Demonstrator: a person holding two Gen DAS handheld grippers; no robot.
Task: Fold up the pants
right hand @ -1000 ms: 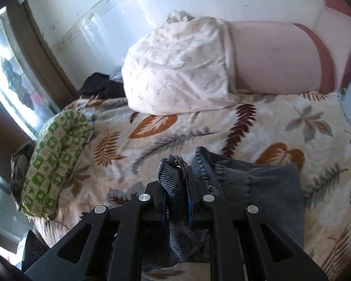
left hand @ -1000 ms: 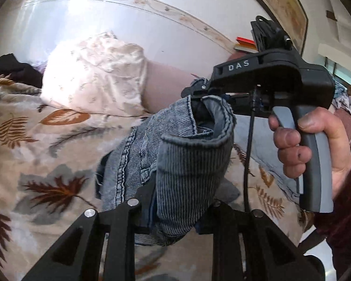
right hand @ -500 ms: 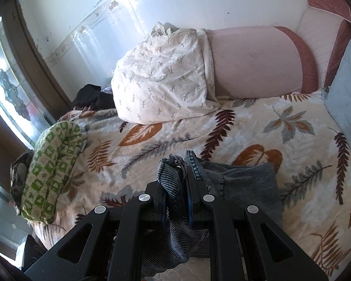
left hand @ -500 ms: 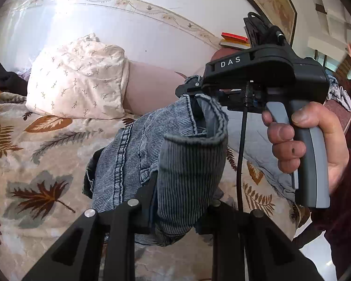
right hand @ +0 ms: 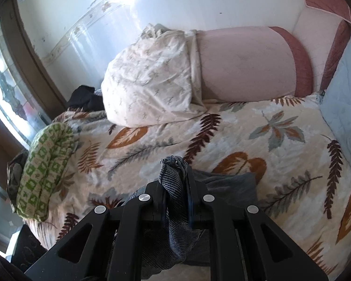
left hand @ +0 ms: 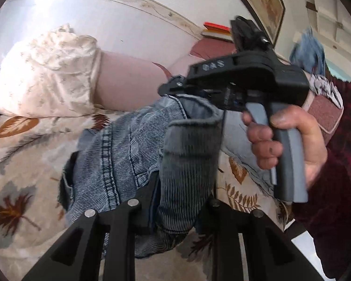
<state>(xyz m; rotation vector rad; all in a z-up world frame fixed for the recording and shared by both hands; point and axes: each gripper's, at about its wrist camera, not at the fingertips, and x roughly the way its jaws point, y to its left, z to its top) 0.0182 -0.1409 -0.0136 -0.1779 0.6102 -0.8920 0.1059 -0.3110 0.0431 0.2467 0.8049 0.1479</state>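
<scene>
Denim pants (left hand: 133, 154) hang lifted above the leaf-print bedspread (right hand: 257, 138), an edge pinched in each clenched gripper: left gripper (left hand: 180, 187) and right gripper (right hand: 175, 187). Bunched fabric could slip from either narrow grip, or land creased below the white pillow (right hand: 149, 79).

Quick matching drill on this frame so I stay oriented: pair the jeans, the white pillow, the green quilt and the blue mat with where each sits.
Things:
1. jeans
2. white pillow
3. green quilt
4. blue mat

Places:
A. rolled at the bed's left edge, by the window
B. along the bed's right edge
C. clamped in both tools, hanging over the bedspread
D. against the wall, beside the pink bolster

Pairs: 1-C, 2-D, 3-A, 4-B
</scene>
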